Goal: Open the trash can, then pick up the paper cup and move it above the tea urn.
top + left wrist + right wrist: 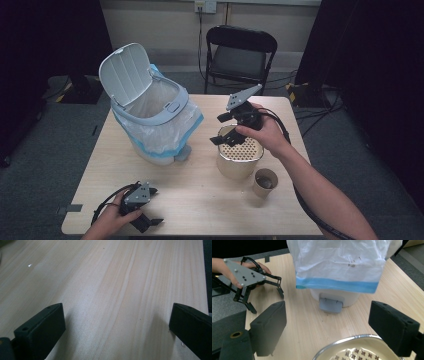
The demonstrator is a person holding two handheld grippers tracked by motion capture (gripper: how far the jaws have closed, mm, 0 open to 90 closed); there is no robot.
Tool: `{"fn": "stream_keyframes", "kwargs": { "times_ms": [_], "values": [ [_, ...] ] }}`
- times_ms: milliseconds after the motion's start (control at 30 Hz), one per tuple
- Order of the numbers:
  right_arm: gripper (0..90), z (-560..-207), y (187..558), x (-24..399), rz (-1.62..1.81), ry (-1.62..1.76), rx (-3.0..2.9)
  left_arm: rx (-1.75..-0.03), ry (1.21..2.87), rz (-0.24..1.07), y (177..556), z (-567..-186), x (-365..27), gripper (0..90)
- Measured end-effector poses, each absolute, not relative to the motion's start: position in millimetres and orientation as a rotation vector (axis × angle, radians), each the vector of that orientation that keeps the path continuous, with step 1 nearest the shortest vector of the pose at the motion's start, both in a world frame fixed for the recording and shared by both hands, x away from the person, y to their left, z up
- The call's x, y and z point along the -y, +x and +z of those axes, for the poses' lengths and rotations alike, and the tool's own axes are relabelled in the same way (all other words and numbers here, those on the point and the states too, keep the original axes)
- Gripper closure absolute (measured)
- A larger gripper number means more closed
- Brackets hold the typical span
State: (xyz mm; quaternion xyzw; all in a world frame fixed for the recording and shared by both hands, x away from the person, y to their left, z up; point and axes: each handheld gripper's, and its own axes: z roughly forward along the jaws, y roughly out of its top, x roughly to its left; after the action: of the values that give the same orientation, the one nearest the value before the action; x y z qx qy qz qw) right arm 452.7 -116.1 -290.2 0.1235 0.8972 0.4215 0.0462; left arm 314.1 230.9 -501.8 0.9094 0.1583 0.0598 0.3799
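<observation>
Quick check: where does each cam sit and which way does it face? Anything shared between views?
High view: above the person's side, looking forward and down on the table; both forearms, left claw, right claw above the perforated pot.
Left gripper view: on the left claw, looking along bare tabletop; jaws wide apart.
Right gripper view: on the right claw, facing the lined bin; pot rim below.
Shared: high and right views both show bin, pot, left claw.

Left gripper (150,220) rests low at the near left, jaws spread wide; right gripper (220,129) hangs farther right (forearm stretched forward), jaws open too.
</observation>
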Motion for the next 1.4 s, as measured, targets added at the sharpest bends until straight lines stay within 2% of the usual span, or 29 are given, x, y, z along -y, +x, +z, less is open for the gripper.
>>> {"fn": "stream_keyframes", "kwargs": {
  "times_ms": [833, 1400],
  "values": [
    [14.6, -319, 431, 180, 1.250, 0.475, -2.731, -0.410, 2.311, 0.156, 314, -503, -230, 0.0],
    [14.6, -339, 418, 208, 1.226, 0.515, -2.731, -0.411, 2.312, 0.155, 314, -503, -231, 0.0]
  ]
}}
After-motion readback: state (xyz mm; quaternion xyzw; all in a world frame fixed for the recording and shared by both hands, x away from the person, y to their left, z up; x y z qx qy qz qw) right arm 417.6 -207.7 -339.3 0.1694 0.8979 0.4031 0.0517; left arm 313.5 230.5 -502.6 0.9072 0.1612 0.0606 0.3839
